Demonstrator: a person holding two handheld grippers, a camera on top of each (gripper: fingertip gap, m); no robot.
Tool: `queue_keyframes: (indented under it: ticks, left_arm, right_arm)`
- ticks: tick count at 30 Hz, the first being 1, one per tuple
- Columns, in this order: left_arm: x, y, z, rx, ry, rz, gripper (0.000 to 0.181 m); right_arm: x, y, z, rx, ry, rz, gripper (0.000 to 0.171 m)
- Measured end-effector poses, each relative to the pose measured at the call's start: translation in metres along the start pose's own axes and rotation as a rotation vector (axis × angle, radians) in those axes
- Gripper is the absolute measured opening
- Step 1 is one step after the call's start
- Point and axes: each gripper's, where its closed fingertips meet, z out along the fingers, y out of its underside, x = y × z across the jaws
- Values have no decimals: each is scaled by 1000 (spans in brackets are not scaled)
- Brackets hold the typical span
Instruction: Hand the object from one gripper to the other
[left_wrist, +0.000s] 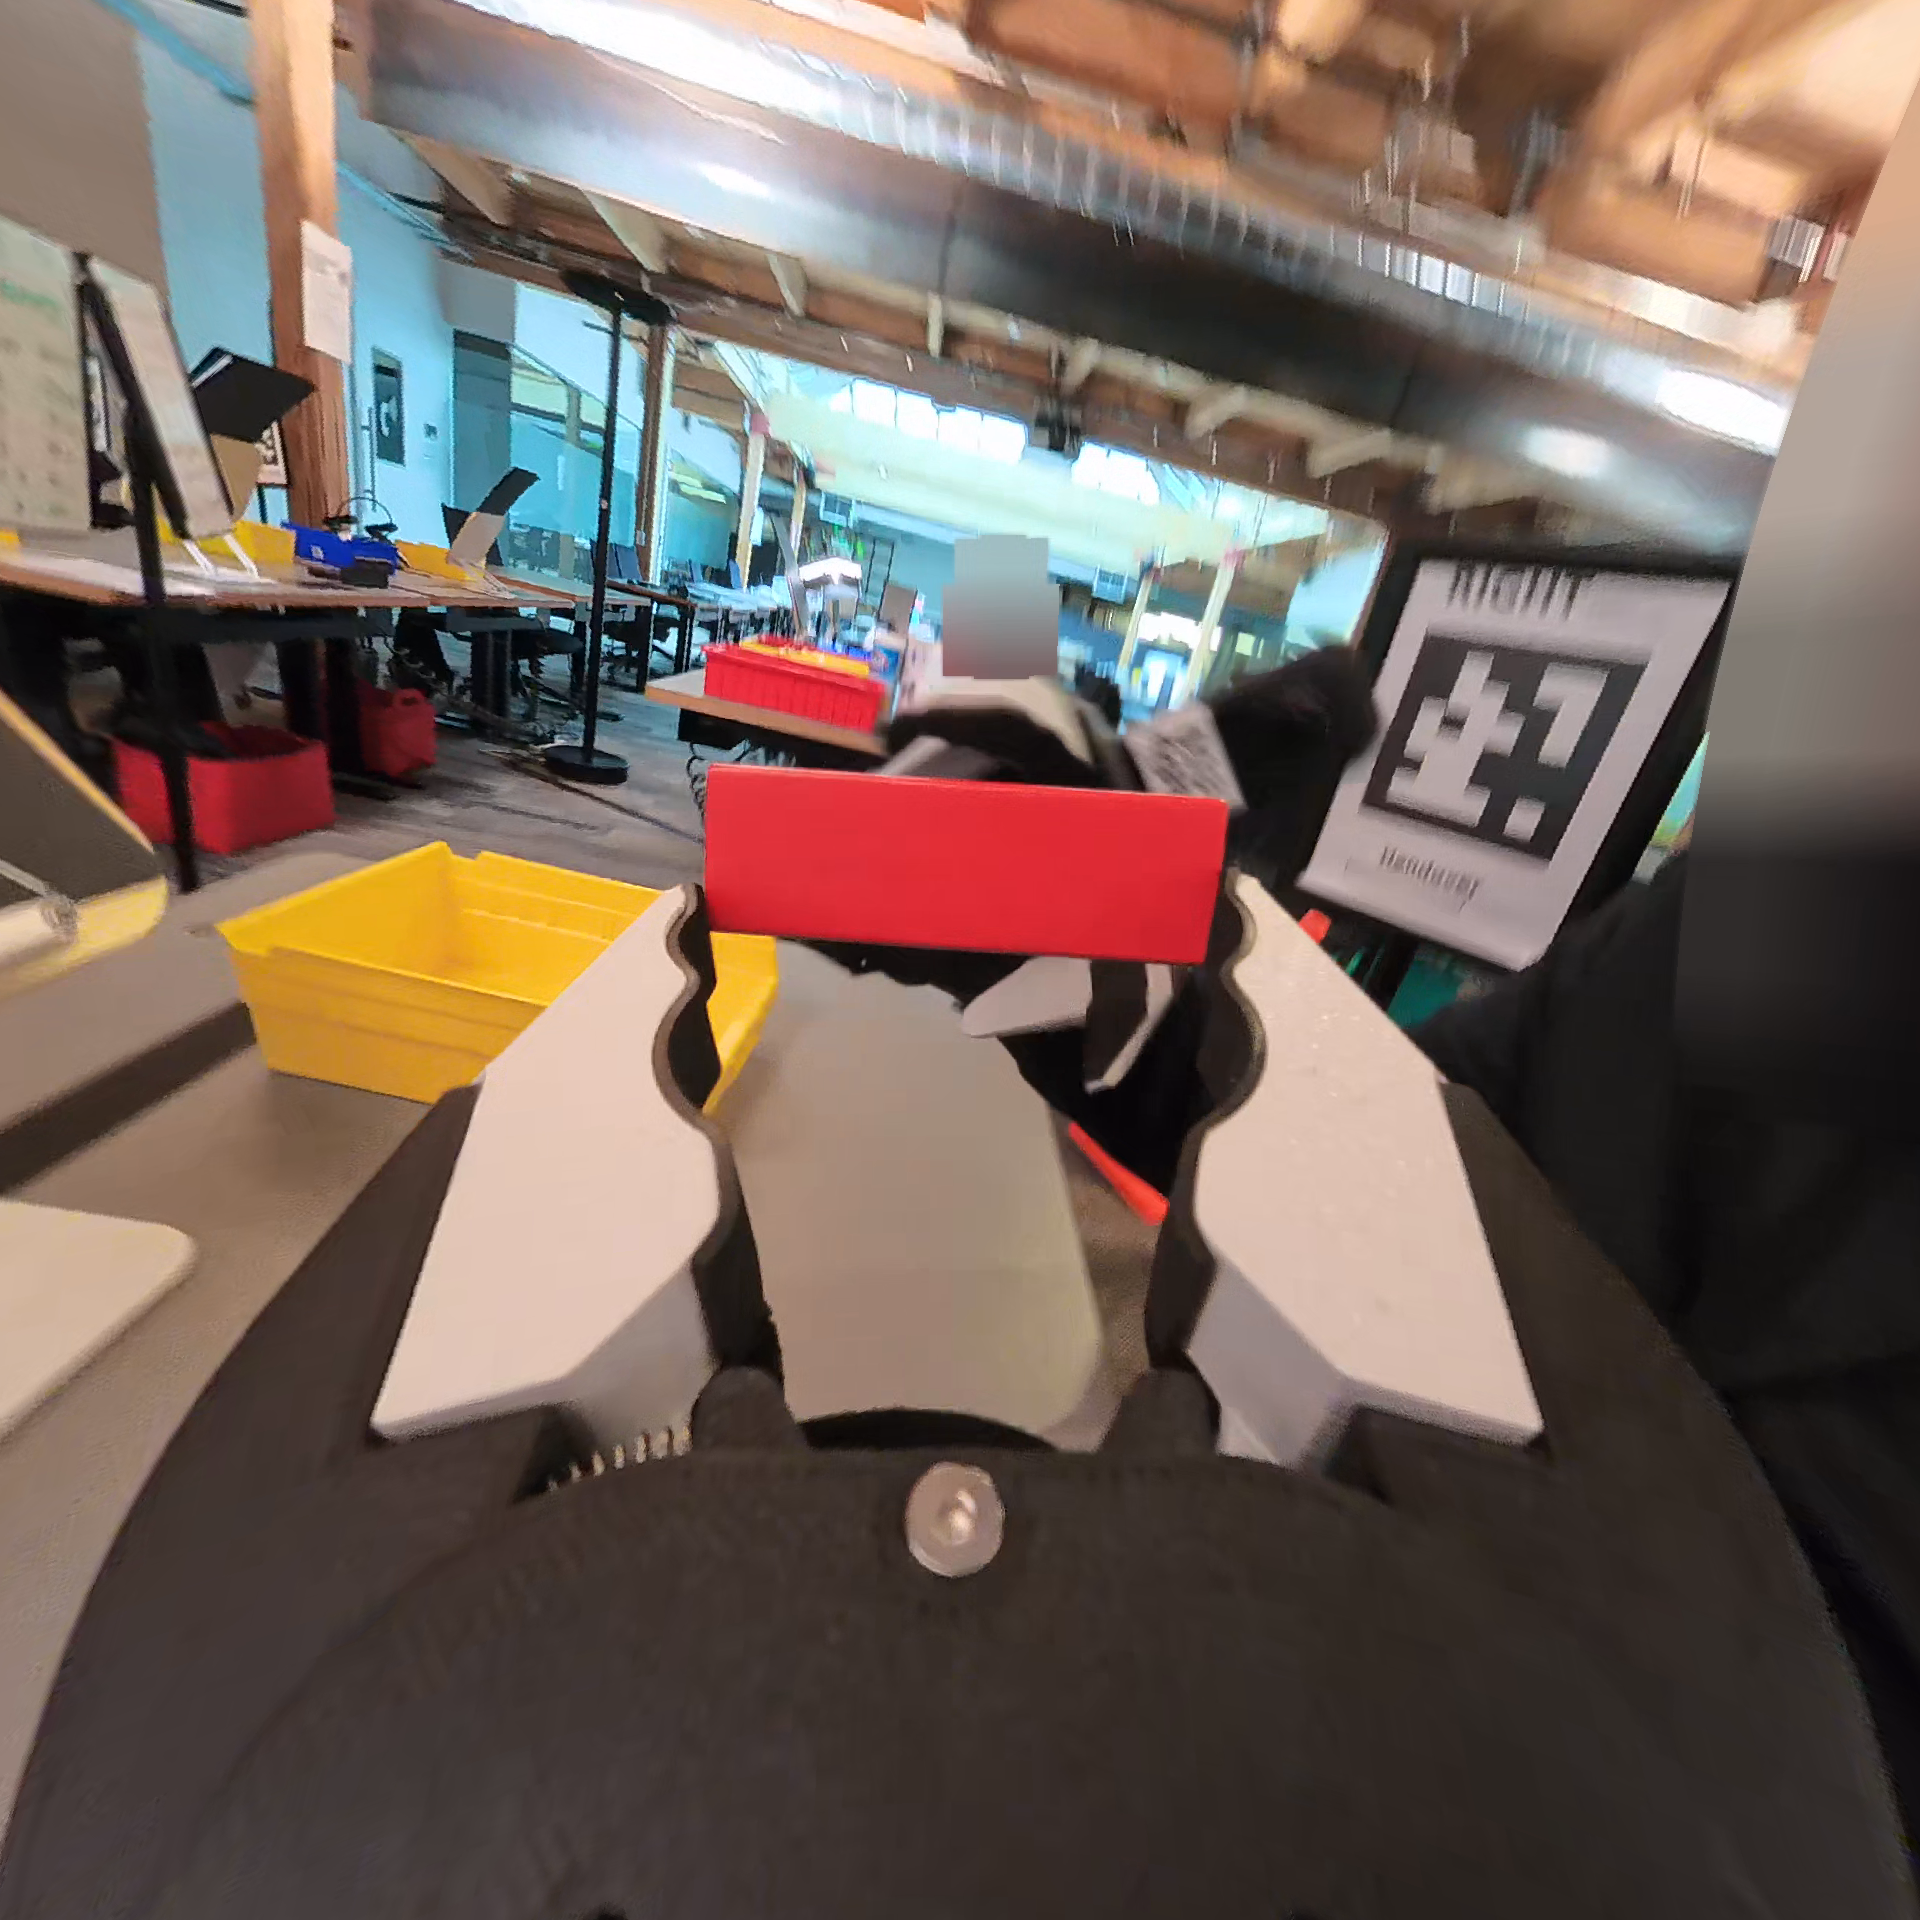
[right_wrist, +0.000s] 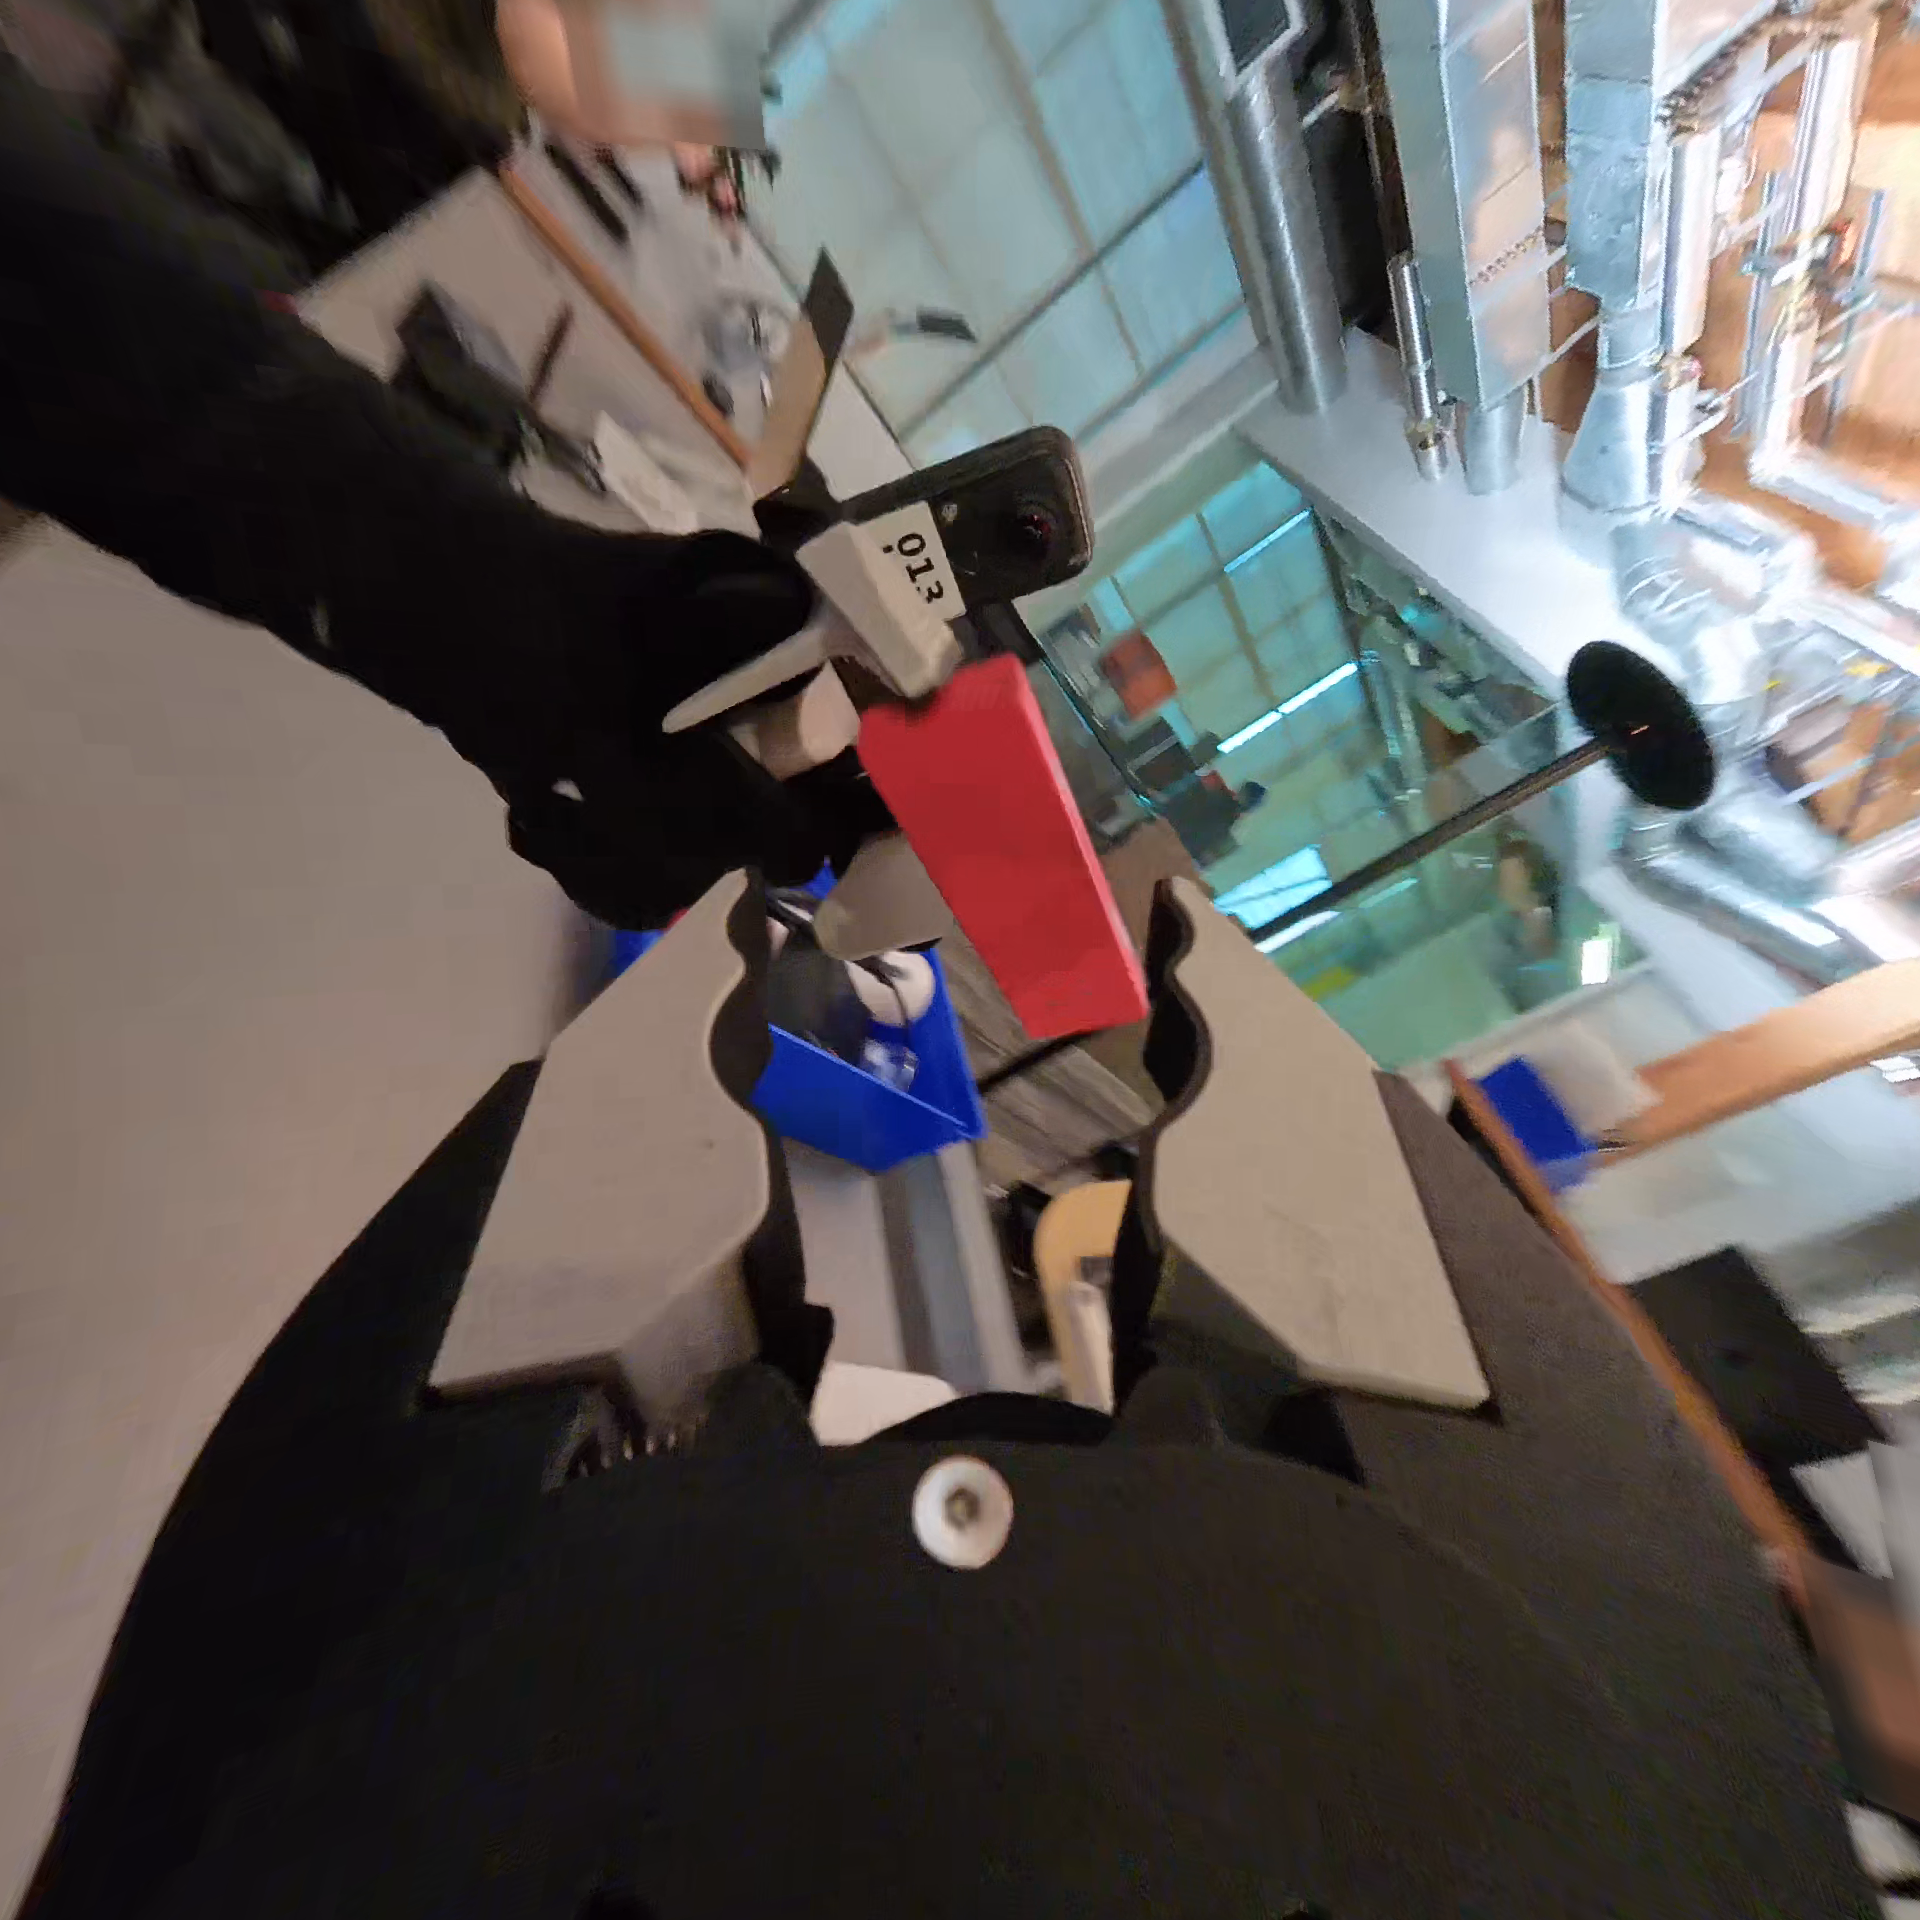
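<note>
Printed marker board (left_wrist: 1507, 748) and numbered sticker (right_wrist: 914, 571) bear writing

Grey-fingered black tool (left_wrist: 961, 935), black glove (right_wrist: 623, 727)

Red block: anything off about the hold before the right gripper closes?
Yes. The left gripper clamps the red block lengthwise by its fingertips only, a shallow hold. In the right wrist view it sits slanted, close to one finger of the open right gripper.

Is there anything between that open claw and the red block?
No, bare air: the right wrist view shows the red block just off the right gripper's fingertips.
</note>
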Motion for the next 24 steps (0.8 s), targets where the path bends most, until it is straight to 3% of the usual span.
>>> queue_keyframes:
  ticks: [5,12,21,23,24]
  left_arm:
    - [-13,3,-3,34,0,-112,94]
    - [-17,15,-1,17,55,-205,93]
    - [-21,13,-2,36,59,-223,95]
    - [-23,12,-1,9,26,-165,114]
    - [-22,11,-3,-2,7,-107,114]
  right_arm:
    - [-8,-4,13,-148,29,-278,50]
    - [-7,-4,15,-186,41,-347,29]
    - [-6,-2,15,-165,36,-262,29]
    - [0,-4,12,-128,45,-172,29]
    - [2,-4,10,-111,37,-109,29]
